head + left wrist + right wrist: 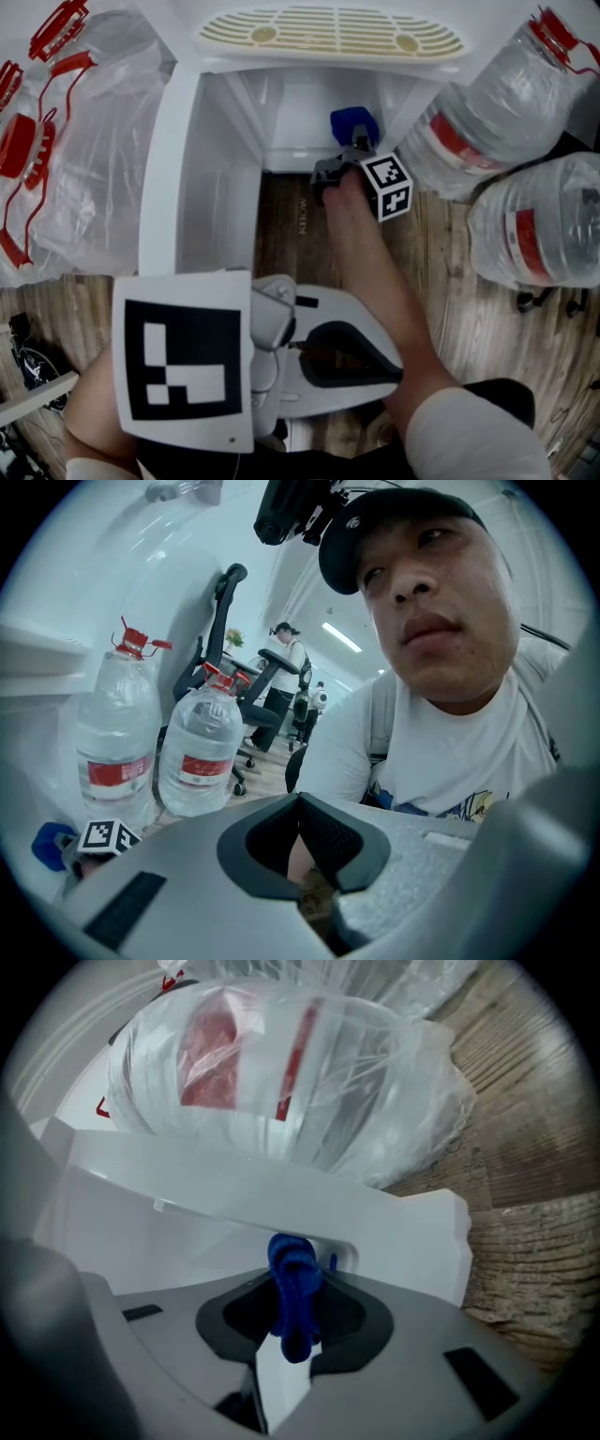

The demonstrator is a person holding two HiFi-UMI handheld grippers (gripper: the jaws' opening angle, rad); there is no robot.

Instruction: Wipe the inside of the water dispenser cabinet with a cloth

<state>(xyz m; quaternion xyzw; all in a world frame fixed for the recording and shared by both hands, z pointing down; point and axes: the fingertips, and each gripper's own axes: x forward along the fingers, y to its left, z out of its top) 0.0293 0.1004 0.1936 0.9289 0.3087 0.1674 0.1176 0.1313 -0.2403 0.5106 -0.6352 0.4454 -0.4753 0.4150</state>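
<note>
Right hand-held gripper (349, 148) reached into the open water dispenser cabinet (211, 187), jaws closed on the blue cloth (294, 1283). The cloth was bunched into a wad that stood up past the jaw tips, likely so that fabric, not plastic, met the white wall. From the head view, the wad sat low inside the cabinet, at the right-hand inner wall toward the back corner; whether it actually touched the wall could not be told. Your forearm ran straight in over the wooden floor (450, 309), and the marker cube (386, 185) sat at the cabinet mouth. Left hand-held gripper (302, 846) hung back close to your body, jaws together on nothing, turned toward you and away from the cabinet. That looked like parking it out of the way, since one cloth needs one gripper. The cabinet stood open toward you, with the drip grille (328, 36) above the opening, so the whole interior could be reached from a low stance. Count: one cloth, one cabinet, two grippers. Two full water bottles lay to the right of the cabinet, the nearer bottle (511, 103) beside its side and the farther bottle (548, 225) just beyond. They were probably cleared aside to free the working space. A heap of bagged empties (84, 169) with red handles lay to the left; the number in the bags could not be made out.
</note>
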